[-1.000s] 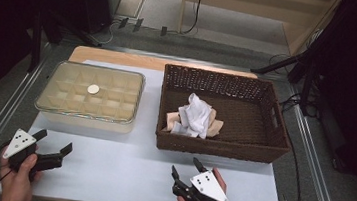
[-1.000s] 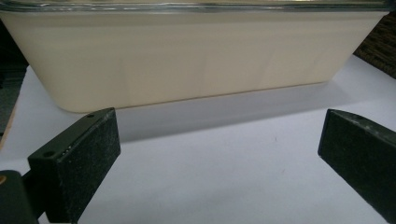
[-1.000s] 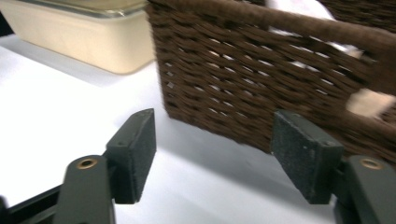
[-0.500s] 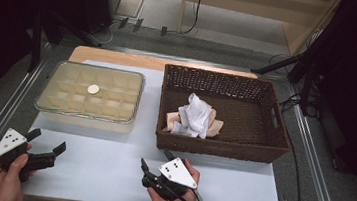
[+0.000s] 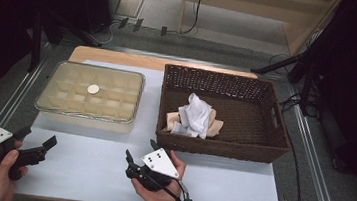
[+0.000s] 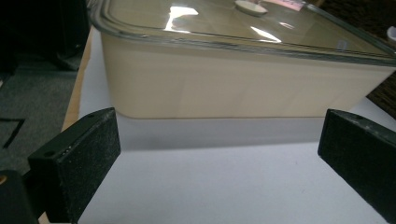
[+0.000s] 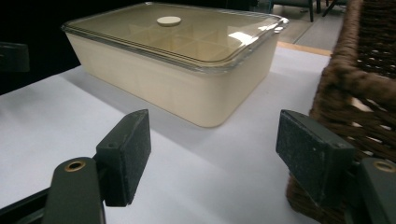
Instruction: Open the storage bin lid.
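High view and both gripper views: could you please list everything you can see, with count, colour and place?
Table: one, white top, centre.
Box: one, cream, compartmented, table's left half.
Lid: one, clear, on the box, with a pale round knob.
Basket: one, dark brown wicker, table's right half.
Cloths: a bundle, white and tan, inside the basket.
Left gripper: one, black with grey plate, near-left table edge, jaws open.
Right gripper: one, black with grey plate, near the basket's front corner, jaws open.
Hands: two, holding the grippers.
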Available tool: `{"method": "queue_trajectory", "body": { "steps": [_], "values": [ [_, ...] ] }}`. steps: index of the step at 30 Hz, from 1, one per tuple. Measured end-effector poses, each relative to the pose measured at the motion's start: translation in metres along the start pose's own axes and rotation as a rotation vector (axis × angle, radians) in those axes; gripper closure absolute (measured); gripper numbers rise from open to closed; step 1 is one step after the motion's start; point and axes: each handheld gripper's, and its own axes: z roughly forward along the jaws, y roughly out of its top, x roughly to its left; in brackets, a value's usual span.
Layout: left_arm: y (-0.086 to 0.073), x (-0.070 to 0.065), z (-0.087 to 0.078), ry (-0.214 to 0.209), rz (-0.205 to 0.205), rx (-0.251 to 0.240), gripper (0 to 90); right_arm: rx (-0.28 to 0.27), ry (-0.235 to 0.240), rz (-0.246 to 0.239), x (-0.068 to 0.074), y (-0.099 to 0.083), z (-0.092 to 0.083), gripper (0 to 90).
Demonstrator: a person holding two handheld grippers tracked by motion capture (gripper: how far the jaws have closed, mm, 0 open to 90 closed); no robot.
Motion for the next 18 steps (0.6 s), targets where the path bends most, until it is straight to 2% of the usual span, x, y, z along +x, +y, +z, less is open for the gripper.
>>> {"method": "queue_trajectory", "body": {
  "steps": [1, 5, 7, 11, 16, 18],
  "values": [
    [0.002, 0.001, 0.000, 0.000, 0.000, -0.004, 0.0, 0.003, -0.003, 0.003, 0.005, 0.000, 0.005, 27.4],
    [0.007, 0.000, 0.001, -0.007, -0.010, -0.001, 0.0, 0.008, -0.009, 0.030, 0.007, 0.001, 0.010, 27.8],
    [0.009, -0.001, 0.000, 0.004, -0.007, 0.007, 4.0, 0.005, -0.004, 0.063, 0.008, 0.002, 0.015, 29.7],
    [0.013, 0.008, 0.000, 0.001, -0.034, 0.019, 6.6, 0.013, -0.016, 0.066, 0.012, 0.004, 0.022, 31.1],
    [0.016, 0.012, 0.003, -0.001, -0.039, 0.033, 6.6, 0.030, -0.027, 0.071, 0.017, 0.005, 0.029, 30.3],
    [0.018, 0.014, 0.004, -0.003, -0.037, 0.036, 11.8, 0.029, -0.038, 0.076, 0.019, 0.007, 0.033, 30.4]
  ]
}}
